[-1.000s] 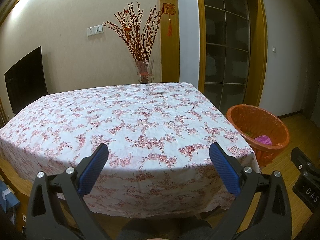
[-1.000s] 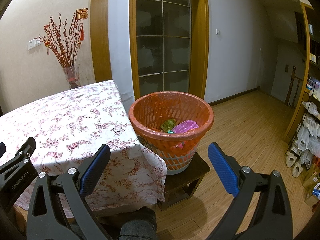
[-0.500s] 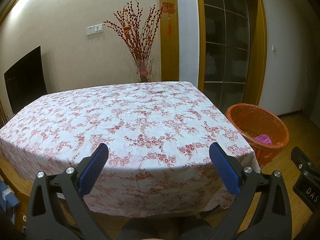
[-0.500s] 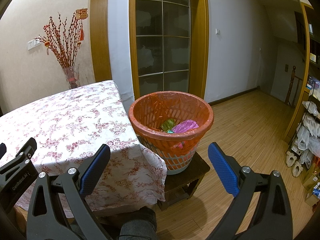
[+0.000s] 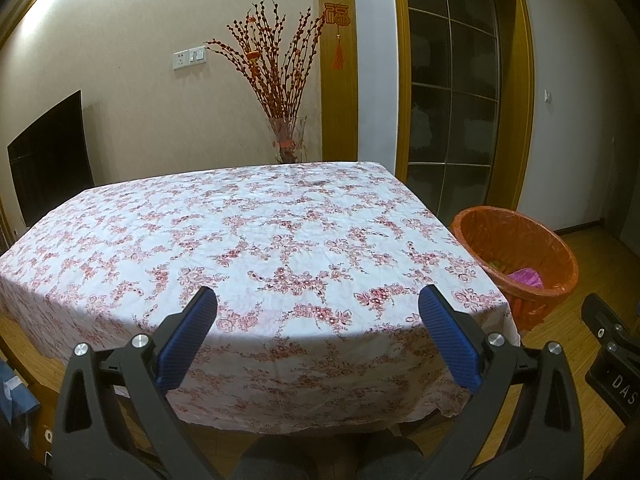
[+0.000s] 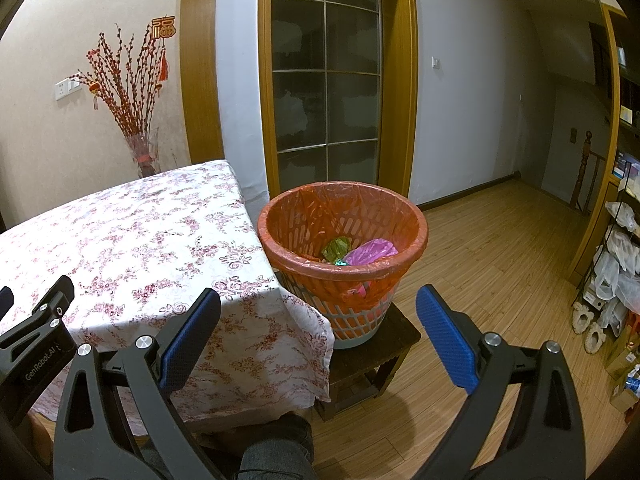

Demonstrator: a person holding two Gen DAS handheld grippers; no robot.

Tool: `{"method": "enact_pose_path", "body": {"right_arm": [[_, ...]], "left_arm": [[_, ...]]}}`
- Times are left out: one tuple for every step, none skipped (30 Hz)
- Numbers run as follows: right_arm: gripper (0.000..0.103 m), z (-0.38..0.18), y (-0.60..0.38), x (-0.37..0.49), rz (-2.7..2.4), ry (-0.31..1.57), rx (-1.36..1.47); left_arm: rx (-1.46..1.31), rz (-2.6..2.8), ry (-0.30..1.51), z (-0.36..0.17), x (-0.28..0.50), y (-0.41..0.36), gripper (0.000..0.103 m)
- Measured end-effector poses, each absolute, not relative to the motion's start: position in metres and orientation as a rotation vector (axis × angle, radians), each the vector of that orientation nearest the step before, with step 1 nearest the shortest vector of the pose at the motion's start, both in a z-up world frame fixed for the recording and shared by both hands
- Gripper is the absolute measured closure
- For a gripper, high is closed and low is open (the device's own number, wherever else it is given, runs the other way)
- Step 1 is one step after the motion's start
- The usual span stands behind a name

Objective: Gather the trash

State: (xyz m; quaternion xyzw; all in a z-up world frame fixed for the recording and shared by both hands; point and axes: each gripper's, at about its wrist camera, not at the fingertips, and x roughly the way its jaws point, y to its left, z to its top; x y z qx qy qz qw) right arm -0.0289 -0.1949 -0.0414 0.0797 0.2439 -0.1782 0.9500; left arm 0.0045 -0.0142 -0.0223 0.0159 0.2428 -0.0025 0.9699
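Note:
An orange-lined waste basket [image 6: 342, 236] stands on a low dark stool [image 6: 368, 354] at the table's right end; it also shows in the left wrist view [image 5: 516, 256]. Inside lie a pink bag [image 6: 372, 254] and a green wrapper [image 6: 336, 249]. The table [image 5: 248, 240] has a white cloth with red flowers; no loose trash shows on it. My left gripper [image 5: 318, 316] is open and empty, held over the table's near edge. My right gripper [image 6: 318, 316] is open and empty, held in front of the basket.
A glass vase of red branches [image 5: 286, 136] stands behind the table's far edge. A dark TV [image 5: 48, 156] hangs at the left. A glass door [image 6: 326, 92] is behind the basket. Shelves with bags [image 6: 618, 256] line the right wall. Wooden floor [image 6: 500, 280] lies right of the basket.
Both grippers have stayed open and nearly still; the left wrist view has risen very slightly.

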Motion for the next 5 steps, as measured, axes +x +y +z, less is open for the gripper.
{"method": "enact_pose_path", "body": {"right_arm": [[0.006, -0.0414, -0.1951, -0.0289, -0.362, 0.496, 0.162], [0.006, -0.0422, -0.1937, -0.0296, -0.364, 0.495, 0.162], [0.006, -0.0423, -0.1933, -0.0299, -0.363, 0.495, 0.162], [0.006, -0.0422, -0.1938, -0.0297, -0.363, 0.495, 0.162], [0.006, -0.0422, -0.1940, -0.0296, -0.363, 0.496, 0.162]], "left_arm": [[0.032, -0.005, 0.491, -0.0224, 0.0042, -0.0144, 0.004], [0.032, -0.005, 0.491, -0.0225, 0.0040, -0.0147, 0.004], [0.033, -0.004, 0.491, -0.0222, 0.0045, -0.0144, 0.004], [0.032, -0.004, 0.491, -0.0222, 0.0044, -0.0144, 0.004], [0.032, -0.004, 0.491, -0.0225, 0.0040, -0.0147, 0.004]]}}
